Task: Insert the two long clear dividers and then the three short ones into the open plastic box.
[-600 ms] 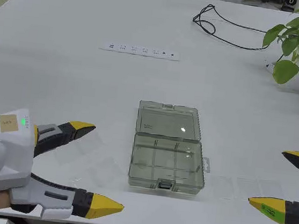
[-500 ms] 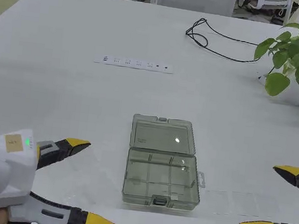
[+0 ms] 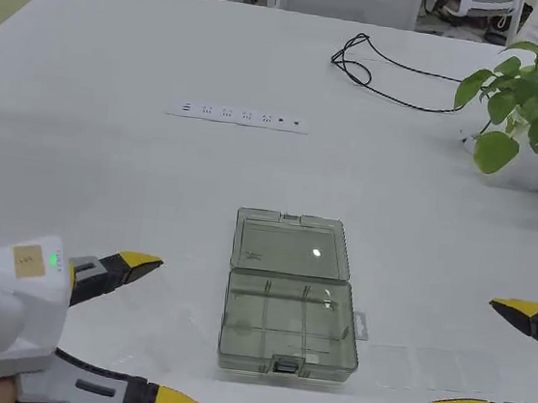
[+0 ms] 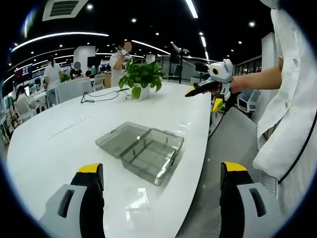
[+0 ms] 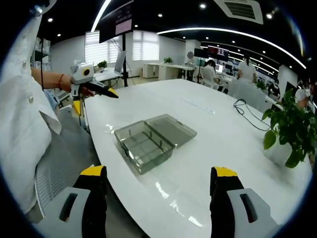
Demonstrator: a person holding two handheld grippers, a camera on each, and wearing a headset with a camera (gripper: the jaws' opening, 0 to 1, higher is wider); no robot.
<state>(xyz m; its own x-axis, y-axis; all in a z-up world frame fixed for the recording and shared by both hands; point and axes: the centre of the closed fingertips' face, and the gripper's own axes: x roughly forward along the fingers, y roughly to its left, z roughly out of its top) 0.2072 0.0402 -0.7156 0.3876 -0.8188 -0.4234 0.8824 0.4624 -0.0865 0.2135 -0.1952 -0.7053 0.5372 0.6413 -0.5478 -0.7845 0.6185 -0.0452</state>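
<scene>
The smoky clear plastic box (image 3: 283,334) lies open on the white table, its lid (image 3: 291,246) folded flat away from me. Thin walls show as a grid inside its base. Faint clear dividers (image 3: 420,365) lie flat on the table to the right of the box, and another clear piece (image 4: 136,201) lies to its left. My left gripper (image 3: 164,336) hovers open at the lower left, a short way from the box, with nothing between its yellow tips. My right gripper (image 3: 479,359) hovers open at the lower right, beyond the dividers, also holding nothing.
A white power strip (image 3: 238,115) lies mid-table, beyond the box. A black cable (image 3: 362,66) coils at the far side, and a potted plant (image 3: 535,86) stands at the far right. The table's near edge runs just below both grippers. People stand in the far background.
The head camera has tilted, so the whole scene sits lower in the picture. Both grippers stay open at about the same places beside the box.
</scene>
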